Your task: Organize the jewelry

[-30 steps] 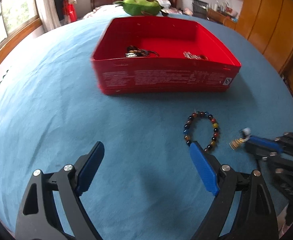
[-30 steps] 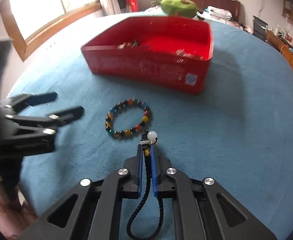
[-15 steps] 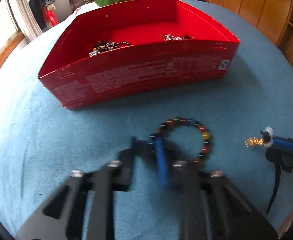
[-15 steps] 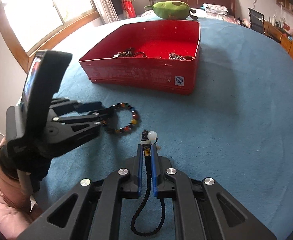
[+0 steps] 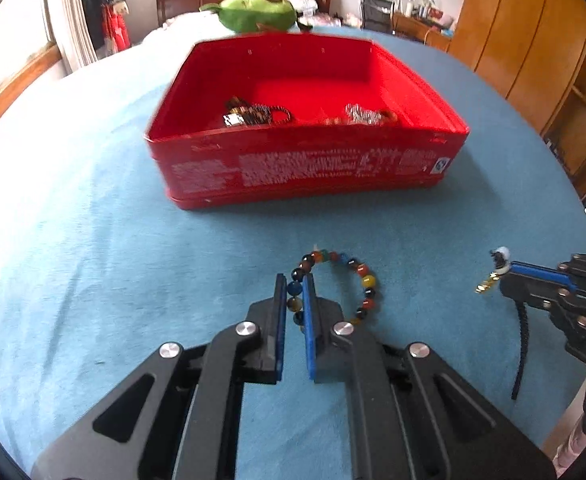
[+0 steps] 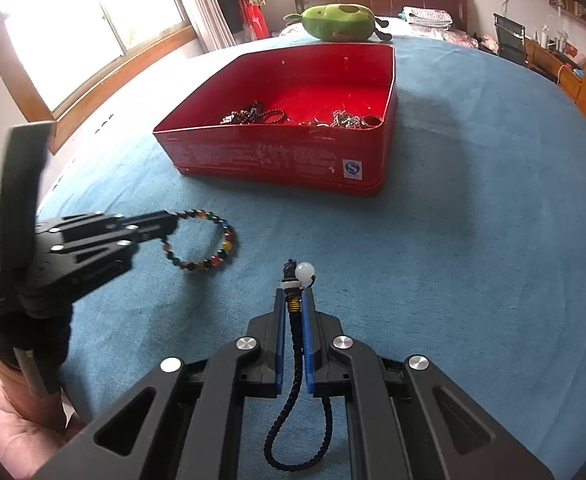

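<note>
A bracelet of coloured beads (image 5: 363,280) hangs from my left gripper (image 5: 295,280), which is shut on the bracelet's left side, a little above the blue cloth. The right wrist view shows the same bracelet (image 6: 213,256) dangling from the left gripper (image 6: 169,220). My right gripper (image 6: 294,296) is shut on a black braided cord (image 6: 293,364) with a gold coil and a white bead (image 6: 305,270) at its tip. The red tin box (image 5: 305,168) stands beyond both, with chains and rings inside.
A blue cloth (image 5: 93,260) covers the round table. A green plush toy (image 5: 257,12) lies behind the red box (image 6: 285,160). A window is at the left and wooden wardrobes at the right. A person's hand (image 6: 25,400) holds the left gripper.
My left gripper went from wide open to shut on the beaded bracelet and has lifted it slightly. The right gripper kept still, holding the cord.
</note>
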The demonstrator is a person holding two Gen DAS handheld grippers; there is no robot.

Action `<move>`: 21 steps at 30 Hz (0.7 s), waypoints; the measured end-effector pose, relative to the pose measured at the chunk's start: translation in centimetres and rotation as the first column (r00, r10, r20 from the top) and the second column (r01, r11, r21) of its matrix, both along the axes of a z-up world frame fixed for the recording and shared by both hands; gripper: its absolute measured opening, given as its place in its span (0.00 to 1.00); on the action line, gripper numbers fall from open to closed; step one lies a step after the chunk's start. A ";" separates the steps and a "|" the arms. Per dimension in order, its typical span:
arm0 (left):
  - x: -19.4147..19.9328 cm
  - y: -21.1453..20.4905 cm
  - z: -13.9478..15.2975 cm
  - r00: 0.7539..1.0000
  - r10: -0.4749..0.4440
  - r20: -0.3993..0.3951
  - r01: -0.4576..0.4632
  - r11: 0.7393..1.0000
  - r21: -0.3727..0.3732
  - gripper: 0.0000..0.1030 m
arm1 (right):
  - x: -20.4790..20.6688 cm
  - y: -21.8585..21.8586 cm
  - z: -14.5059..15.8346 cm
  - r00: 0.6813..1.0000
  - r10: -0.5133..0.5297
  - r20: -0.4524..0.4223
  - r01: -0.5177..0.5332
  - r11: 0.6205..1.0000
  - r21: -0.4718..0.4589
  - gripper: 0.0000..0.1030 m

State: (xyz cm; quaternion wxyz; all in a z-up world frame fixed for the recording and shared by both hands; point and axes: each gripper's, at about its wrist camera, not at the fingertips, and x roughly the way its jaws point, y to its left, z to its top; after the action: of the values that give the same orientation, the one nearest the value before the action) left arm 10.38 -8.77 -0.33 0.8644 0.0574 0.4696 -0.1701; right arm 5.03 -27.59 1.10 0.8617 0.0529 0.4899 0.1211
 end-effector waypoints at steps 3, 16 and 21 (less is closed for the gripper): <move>-1.4 0.9 1.1 0.999 0.008 0.044 -0.008 1.000 -0.005 0.06 | 0.1 0.1 -0.2 1.000 0.000 -0.006 0.000 1.000 0.001 0.07; -2.6 2.2 2.6 0.996 0.018 0.086 -0.014 0.999 -0.042 0.06 | 0.0 0.9 -1.0 1.000 0.004 -0.027 -0.004 1.000 0.003 0.07; -2.9 3.1 2.4 0.996 0.037 0.082 -0.032 0.998 -0.053 0.06 | -0.1 1.2 -1.0 1.000 0.007 -0.028 -0.007 1.000 0.001 0.07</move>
State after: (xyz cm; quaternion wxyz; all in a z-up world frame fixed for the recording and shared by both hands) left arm 7.46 -5.65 2.03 0.8872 0.0337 0.4297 -0.1647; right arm 4.88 -26.36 0.12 0.8542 0.0534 0.5023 0.1234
